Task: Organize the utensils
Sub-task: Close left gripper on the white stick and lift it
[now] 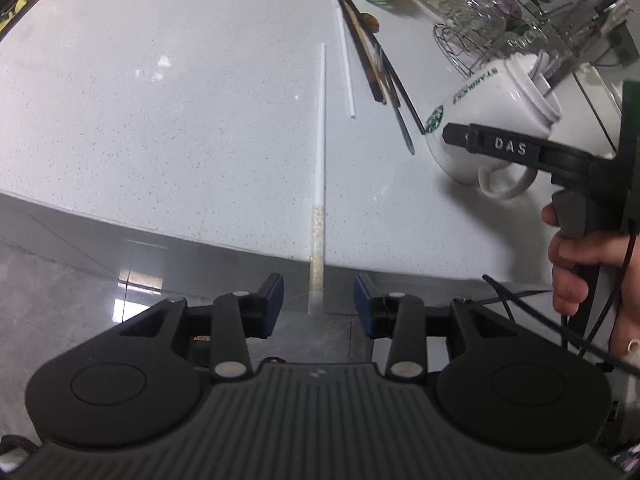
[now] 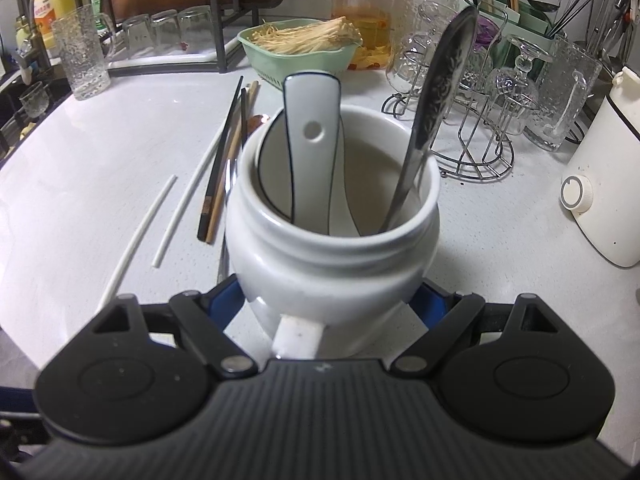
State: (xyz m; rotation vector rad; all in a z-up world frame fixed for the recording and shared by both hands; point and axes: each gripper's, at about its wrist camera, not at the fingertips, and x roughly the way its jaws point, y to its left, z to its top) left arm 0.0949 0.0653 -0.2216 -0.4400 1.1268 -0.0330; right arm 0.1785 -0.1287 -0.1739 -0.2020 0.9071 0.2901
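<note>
A long white chopstick point(image 1: 321, 140) lies on the white counter point(image 1: 160, 120), its patterned near end jutting past the front edge. That end sits between the pads of my left gripper point(image 1: 318, 298), which is open and not touching it. My right gripper point(image 2: 332, 300) is shut on a white logo mug point(image 2: 332, 264), blue pads on both sides. The mug holds a white ceramic spoon point(image 2: 312, 136) and a metal spoon point(image 2: 440, 80). The left wrist view shows the mug point(image 1: 480, 120) behind a right gripper finger point(image 1: 508, 146). A second white chopstick point(image 1: 346, 60) and dark chopsticks point(image 1: 372, 64) lie further back.
Behind the mug stand a green basket point(image 2: 300, 76) of thin mushrooms, a wire rack of glasses point(image 2: 472, 136), a red-lidded jar point(image 2: 366, 20) and a glass tumbler point(image 2: 84, 52). A white appliance point(image 2: 604, 200) is at the right. A person's hand point(image 1: 576, 264) holds the right gripper's handle.
</note>
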